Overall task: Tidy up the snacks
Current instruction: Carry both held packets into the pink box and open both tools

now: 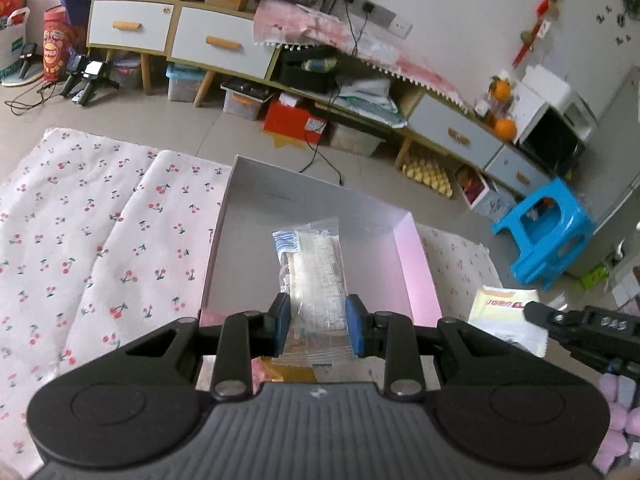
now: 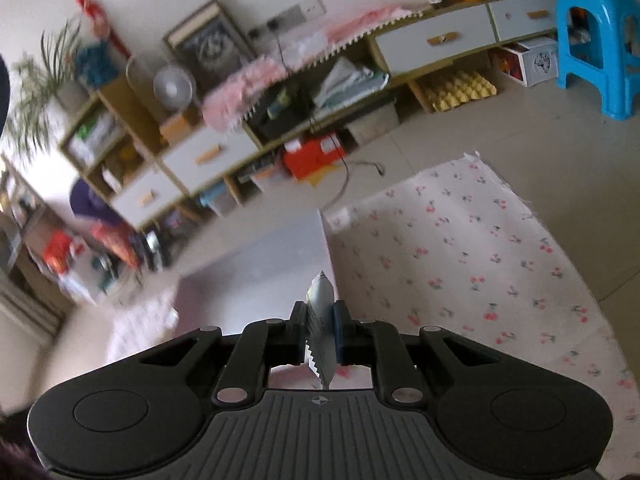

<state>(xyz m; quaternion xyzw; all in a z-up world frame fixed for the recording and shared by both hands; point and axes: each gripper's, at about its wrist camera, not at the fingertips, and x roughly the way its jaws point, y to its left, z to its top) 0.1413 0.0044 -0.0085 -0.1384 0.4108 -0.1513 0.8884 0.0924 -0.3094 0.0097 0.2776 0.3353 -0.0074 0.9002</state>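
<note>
Black claw [image 1: 318, 326]; blue pads [image 1: 354, 330]; silver rivets

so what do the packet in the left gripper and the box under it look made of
Snack packet: thin clear plastic film, glossy; the pale contents show through and the edges are crimped. Box: probably cardboard, matte white with pinkish inner walls; thin, stiff, straight sides folded at sharp corners.

Left gripper [image 1: 318, 326]: pointing forward and down, jaws closed on clear snack packet [image 1: 316, 280] held flat between blue pads [image 1: 355, 330], packet sticking out ahead of fingertips. Right gripper [image 2: 320, 328]: tilted down, jaws clamped narrow on thin white sachet [image 2: 320, 320] held edge-on, serrated end trailing behind pads.
</note>
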